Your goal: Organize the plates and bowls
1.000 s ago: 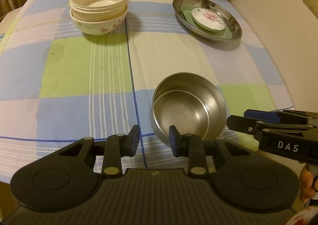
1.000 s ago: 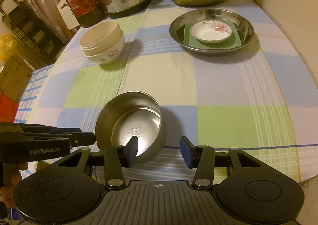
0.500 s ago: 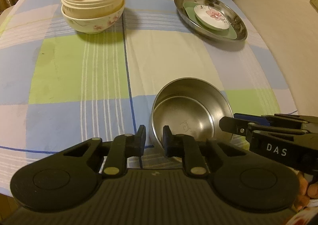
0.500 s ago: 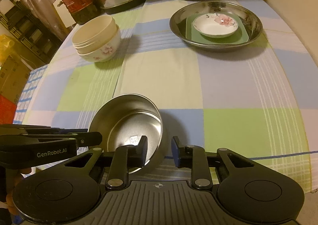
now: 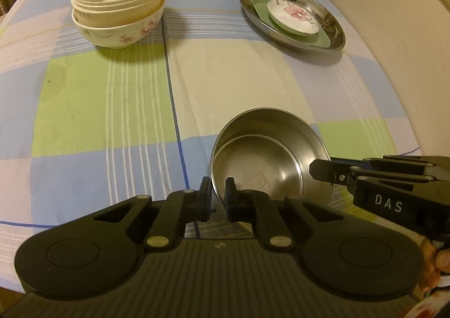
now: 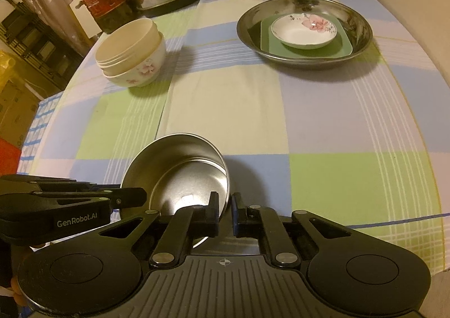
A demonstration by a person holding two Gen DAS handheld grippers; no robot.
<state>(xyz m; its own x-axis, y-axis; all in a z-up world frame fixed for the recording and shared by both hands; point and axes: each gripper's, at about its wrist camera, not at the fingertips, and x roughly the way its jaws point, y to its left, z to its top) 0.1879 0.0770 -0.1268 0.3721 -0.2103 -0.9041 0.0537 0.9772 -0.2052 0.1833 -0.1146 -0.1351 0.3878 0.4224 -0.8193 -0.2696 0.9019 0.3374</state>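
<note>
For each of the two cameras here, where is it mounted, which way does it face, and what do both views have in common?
Left wrist: on the left hand-held gripper, facing down and forward; fingers clamp the steel bowl rim's left side; right hand-held gripper enters from the right.
Right wrist: on the right hand-held gripper, same tilt, clamping the bowl's right side; left hand-held gripper enters left.
Shared: steel bowl, stacked bowls, steel plate, checked tablecloth.

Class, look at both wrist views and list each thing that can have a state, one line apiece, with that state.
Steel bowl: upright, empty, rim pinched on two sides.
Left tongs: shut on the steel bowl's rim.
Right tongs: shut on the steel bowl's rim.
Stacked bowls: nested, upright, top one empty.
Steel plate: holds a green square plate.
Flowered saucer: empty, resting on the green square plate.
</note>
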